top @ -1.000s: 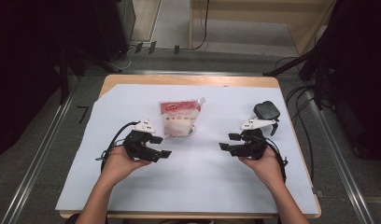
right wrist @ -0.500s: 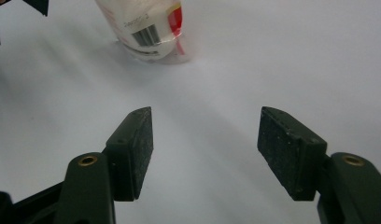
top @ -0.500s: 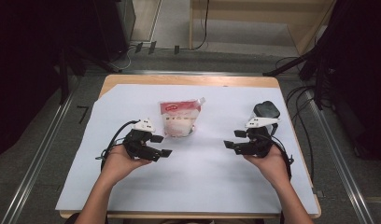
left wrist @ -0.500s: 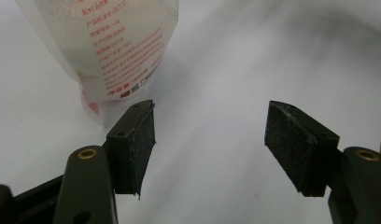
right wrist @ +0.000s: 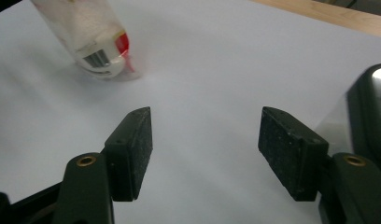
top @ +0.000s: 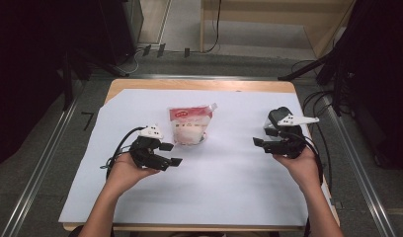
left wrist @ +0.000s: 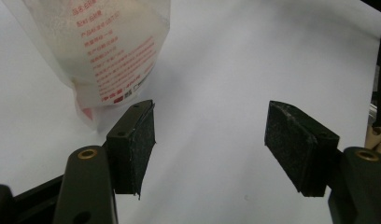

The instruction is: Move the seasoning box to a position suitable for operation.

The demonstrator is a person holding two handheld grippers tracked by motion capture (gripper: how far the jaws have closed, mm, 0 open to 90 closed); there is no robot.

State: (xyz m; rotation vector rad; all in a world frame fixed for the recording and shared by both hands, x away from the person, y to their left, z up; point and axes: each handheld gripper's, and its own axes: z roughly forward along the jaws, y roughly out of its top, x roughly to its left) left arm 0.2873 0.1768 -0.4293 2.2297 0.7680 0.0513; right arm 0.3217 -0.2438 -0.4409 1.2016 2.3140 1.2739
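Note:
A clear plastic bag [top: 189,126] with a red top and white contents lies on the white sheet [top: 229,182] at centre back. My left gripper [top: 171,153] rests just left of the bag's near end, open, with nothing between its pads. In the left gripper view the bag [left wrist: 109,46] sits just beyond the left pad of my left gripper [left wrist: 209,140]. My right gripper [top: 262,138] hovers over the sheet at the right. Its jaws have just been opening and stand open and empty. The right gripper view shows my right gripper [right wrist: 205,144] with the bag [right wrist: 93,42] farther off.
A black glossy object [top: 280,116] lies just behind the right gripper, and in the right gripper view the black object [right wrist: 370,116] is at the right edge. The sheet covers most of the wooden table [top: 199,85]. Cables run along the floor to the right.
My right hand has moved to the right and a little away from me, closer to the black object. The left hand and the bag have stayed still.

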